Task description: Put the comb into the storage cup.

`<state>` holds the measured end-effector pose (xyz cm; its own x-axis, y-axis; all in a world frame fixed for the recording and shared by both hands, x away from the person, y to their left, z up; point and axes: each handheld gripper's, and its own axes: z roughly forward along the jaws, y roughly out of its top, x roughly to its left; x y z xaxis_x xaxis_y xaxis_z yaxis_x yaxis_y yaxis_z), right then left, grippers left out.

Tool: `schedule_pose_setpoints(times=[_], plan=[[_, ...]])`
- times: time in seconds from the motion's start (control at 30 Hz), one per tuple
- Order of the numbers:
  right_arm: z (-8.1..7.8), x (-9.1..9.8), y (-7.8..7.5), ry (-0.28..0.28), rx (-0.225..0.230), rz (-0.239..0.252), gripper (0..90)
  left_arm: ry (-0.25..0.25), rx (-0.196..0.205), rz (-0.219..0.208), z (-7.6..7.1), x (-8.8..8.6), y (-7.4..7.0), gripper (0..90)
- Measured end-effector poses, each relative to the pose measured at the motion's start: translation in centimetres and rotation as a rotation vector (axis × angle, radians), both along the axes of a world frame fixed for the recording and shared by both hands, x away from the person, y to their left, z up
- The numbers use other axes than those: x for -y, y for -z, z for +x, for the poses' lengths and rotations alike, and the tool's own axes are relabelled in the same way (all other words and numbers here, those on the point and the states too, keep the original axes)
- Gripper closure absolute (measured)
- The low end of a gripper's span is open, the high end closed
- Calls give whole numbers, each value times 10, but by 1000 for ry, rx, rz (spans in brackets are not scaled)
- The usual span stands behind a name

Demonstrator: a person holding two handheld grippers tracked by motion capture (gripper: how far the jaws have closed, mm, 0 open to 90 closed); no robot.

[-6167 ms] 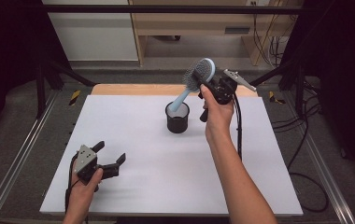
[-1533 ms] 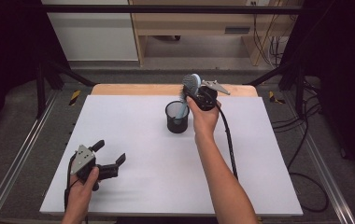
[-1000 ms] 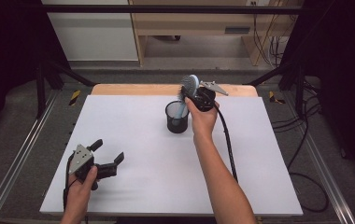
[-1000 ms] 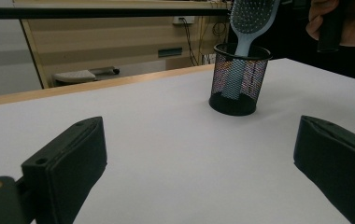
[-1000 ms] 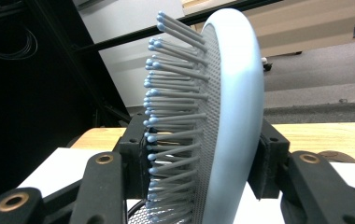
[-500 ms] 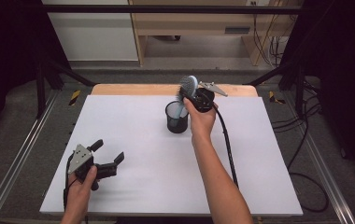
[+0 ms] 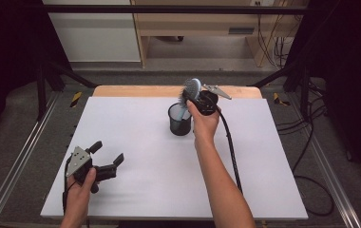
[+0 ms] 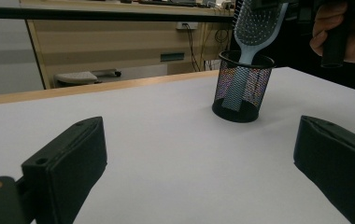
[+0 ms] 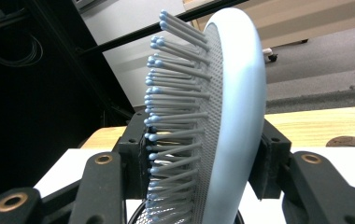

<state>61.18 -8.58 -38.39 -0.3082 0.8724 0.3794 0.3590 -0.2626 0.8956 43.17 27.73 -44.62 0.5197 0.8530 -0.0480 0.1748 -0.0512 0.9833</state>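
Since six seconds back, your right tongs (image 7: 196, 99) have brought the hairbrush (image 7: 190, 91) from a slant above the mesh cup (image 7: 180, 119) to nearly upright, its handle now down inside the cup at the far middle of the bench (image 7: 136, 142); over the last second nothing has shifted. The right gripper view shows the jaws clamped on the brush head, one on the bristles, one on the smooth back. The left gripper view shows the handle through the mesh, and your left tongs (image 7: 106, 158) gaping wide and empty, low over the bench's near left.
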Motion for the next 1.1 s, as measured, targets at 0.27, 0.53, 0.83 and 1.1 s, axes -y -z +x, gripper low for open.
schedule_pose_setpoints(times=[0.27,0.53,0.83,1.1], plan=[[0,4,1,0,-13,15,488,-10,3,-5,0,-1,0,30],[3,12,3,4,-29,32,478,-9,4,-5,0,-1,0,30],[3,20,7,19,-47,50,461,-3,5,-6,0,-1,0,30],[3,24,10,19,-53,71,456,-1,4,-3,0,0,0,30]])
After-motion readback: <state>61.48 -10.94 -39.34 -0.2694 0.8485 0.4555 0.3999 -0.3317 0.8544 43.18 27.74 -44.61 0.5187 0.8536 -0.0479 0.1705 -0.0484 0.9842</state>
